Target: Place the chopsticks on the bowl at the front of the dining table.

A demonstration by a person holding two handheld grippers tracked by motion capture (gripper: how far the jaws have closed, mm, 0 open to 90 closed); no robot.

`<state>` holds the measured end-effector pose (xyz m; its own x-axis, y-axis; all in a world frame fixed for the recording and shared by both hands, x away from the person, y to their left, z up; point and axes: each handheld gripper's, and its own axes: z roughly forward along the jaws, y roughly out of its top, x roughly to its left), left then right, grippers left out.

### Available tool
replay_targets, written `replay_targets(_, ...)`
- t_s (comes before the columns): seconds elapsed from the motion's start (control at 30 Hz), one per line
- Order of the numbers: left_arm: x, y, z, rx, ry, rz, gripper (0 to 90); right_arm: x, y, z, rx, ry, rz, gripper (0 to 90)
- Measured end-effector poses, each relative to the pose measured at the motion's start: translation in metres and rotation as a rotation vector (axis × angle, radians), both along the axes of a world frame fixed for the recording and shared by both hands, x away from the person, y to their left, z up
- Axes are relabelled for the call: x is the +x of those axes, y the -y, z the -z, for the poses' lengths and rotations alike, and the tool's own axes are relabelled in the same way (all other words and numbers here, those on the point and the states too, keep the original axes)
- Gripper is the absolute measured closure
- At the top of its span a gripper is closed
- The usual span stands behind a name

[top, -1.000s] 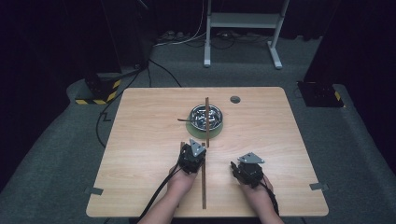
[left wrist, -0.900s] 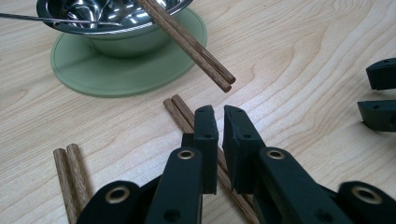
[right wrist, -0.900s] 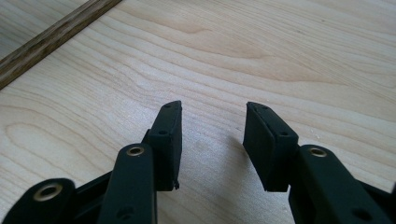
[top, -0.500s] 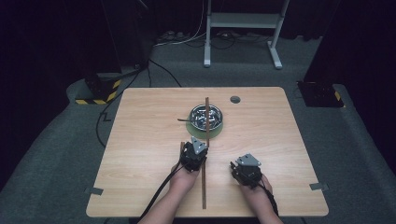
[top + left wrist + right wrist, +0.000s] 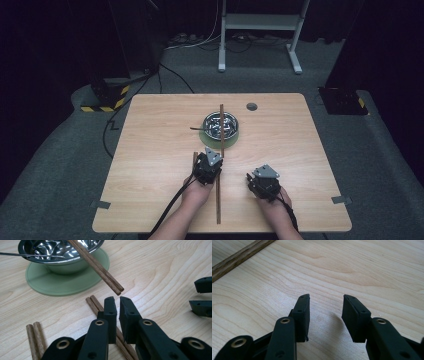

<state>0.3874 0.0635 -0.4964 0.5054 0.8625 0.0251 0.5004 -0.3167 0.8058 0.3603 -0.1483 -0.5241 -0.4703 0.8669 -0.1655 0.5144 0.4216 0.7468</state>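
Note:
A steel bowl (image 5: 220, 125) (image 5: 60, 255) stands on a green coaster (image 5: 229, 143) (image 5: 62, 282). One pair of brown chopsticks (image 5: 221, 112) (image 5: 100, 270) rests across its rim, with its near end overhanging. A second pair (image 5: 218, 205) (image 5: 93, 303) lies flat on the table and runs under my left gripper (image 5: 210, 159) (image 5: 118, 302). That gripper's jaws stand a narrow slit apart with nothing between them. A third pair (image 5: 194, 159) (image 5: 35, 337) lies just to its left. My right gripper (image 5: 256, 178) (image 5: 325, 302) (image 5: 201, 296) hovers open over bare wood, and a chopstick (image 5: 239, 256) lies off to its left.
A thin metal handle (image 5: 196, 128) (image 5: 25, 255) sticks out of the bowl to the left. A round grey cable hole (image 5: 251, 106) sits near the far edge of the wooden table (image 5: 150, 150). Dark floor, cables and a white stand (image 5: 260, 30) lie beyond it.
My right gripper has drifted slightly toward the person and leftward. The left gripper, bowl and chopsticks hold their places.

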Motion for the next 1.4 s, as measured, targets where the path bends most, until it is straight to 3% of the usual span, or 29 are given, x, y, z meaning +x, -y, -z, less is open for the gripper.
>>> replay_targets(0.57,0.001,0.001,0.001,0.007,-0.005,0.009,83.6,0.0,0.0,0.0,-0.005,0.005,-0.002,57.9)
replay_targets(0.9,0.0,-0.011,-0.003,-0.008,-0.012,0.002,79.0,0.0,0.0,0.0,-0.002,0.002,0.0,57.4)
replay_targets(1.13,-0.003,-0.032,-0.009,0.003,-0.016,-0.007,67.5,0.0,0.0,0.0,-0.007,0.004,0.004,57.0)
replay_targets(1.4,-0.008,-0.081,-0.01,0.012,-0.036,-0.066,49.7,0.0,0.0,0.0,-0.002,0.001,0.007,56.4)
